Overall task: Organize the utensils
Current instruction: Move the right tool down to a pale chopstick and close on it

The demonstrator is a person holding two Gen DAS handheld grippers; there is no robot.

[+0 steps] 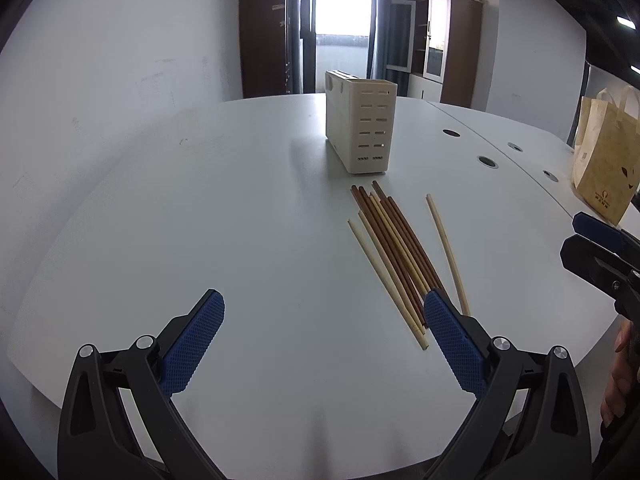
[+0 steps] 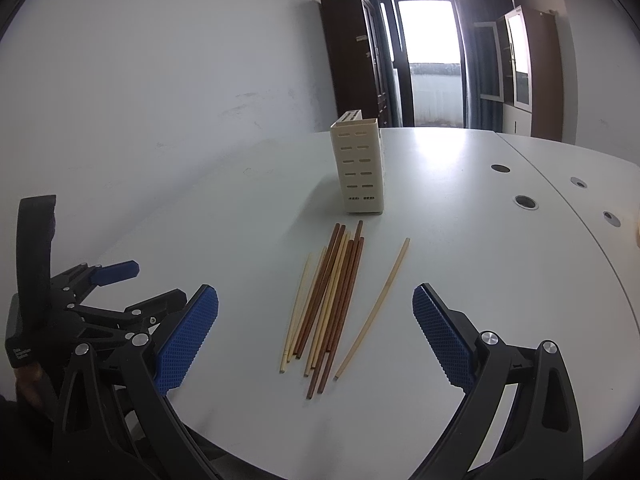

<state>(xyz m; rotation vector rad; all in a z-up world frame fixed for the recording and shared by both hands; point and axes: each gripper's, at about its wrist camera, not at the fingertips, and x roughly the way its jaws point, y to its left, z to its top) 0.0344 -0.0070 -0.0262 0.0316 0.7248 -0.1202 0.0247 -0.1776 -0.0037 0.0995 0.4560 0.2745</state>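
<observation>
A loose bundle of brown and pale chopsticks lies on the white table, also seen in the right wrist view. One pale chopstick lies apart to the right, also in the right wrist view. A cream slotted utensil holder stands upright behind them, also in the right wrist view. My left gripper is open and empty, left of the bundle's near ends. My right gripper is open and empty, with the chopsticks' near ends between its fingers on the table below.
A tan paper bag stands at the table's right. Round cable holes sit near a table seam on the right. The wall runs along the table's left side. The table's front edge is close to both grippers.
</observation>
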